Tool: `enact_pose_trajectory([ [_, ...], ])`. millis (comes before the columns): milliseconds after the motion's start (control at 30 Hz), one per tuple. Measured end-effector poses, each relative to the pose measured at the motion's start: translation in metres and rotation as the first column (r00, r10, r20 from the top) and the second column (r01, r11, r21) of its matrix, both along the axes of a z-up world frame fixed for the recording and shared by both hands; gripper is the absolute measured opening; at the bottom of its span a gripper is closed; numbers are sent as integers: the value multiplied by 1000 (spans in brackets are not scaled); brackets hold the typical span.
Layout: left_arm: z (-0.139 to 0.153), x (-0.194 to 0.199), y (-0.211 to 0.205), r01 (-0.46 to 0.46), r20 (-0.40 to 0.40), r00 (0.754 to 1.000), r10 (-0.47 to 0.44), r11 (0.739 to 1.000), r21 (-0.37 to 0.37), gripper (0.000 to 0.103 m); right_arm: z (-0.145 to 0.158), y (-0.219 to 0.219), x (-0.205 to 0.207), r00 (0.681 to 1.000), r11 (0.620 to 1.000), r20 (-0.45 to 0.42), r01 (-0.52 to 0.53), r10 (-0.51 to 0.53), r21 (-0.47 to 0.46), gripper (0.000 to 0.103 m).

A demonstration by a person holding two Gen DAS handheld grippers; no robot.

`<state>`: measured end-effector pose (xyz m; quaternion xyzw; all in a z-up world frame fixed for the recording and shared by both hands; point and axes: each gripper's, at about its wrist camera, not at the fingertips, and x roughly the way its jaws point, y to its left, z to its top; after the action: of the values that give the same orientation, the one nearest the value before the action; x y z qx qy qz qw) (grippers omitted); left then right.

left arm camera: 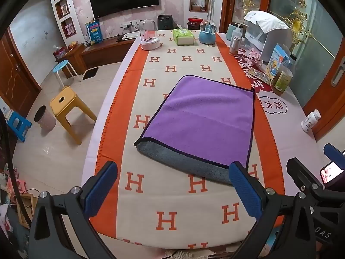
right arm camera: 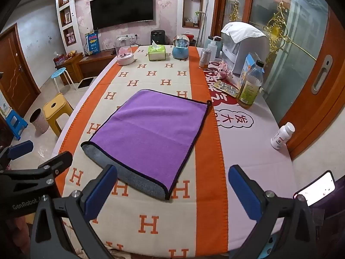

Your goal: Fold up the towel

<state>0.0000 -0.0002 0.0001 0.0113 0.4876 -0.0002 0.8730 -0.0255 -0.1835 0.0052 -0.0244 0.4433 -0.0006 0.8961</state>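
A purple towel (left arm camera: 202, 118) with a dark edge lies folded on the orange and cream H-pattern tablecloth (left arm camera: 172, 215). Its grey underside shows along the near edge (left arm camera: 189, 164). My left gripper (left arm camera: 172, 185) is open and empty, just short of the towel's near edge. In the right wrist view the same towel (right arm camera: 151, 133) lies ahead and to the left. My right gripper (right arm camera: 172, 187) is open and empty, near the towel's near right corner. The left gripper also shows at the left edge of the right wrist view (right arm camera: 32, 168).
At the table's far end stand a glass dome (right arm camera: 124, 52), a green tissue box (right arm camera: 156, 52) and a blue globe (right arm camera: 180, 47). On the right are an oil bottle (right arm camera: 251, 84), a can (right arm camera: 204, 59), a white appliance (right arm camera: 243, 45) and a pill bottle (right arm camera: 282, 135). Stools (right arm camera: 56, 110) stand on the floor, left.
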Motion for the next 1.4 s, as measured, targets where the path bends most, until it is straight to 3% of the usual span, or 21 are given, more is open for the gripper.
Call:
enact_pose_trajectory([
  [667, -12, -1, 5, 5, -8, 1000, -5, 1000, 1, 102, -4, -1, 1, 1000, 1000, -7, 10, -10, -5, 103],
  [1400, -5, 5, 0, 14, -19, 1000, -13, 1000, 7, 102, 0, 0, 10, 1000, 1000, -18, 22, -22, -10, 103],
])
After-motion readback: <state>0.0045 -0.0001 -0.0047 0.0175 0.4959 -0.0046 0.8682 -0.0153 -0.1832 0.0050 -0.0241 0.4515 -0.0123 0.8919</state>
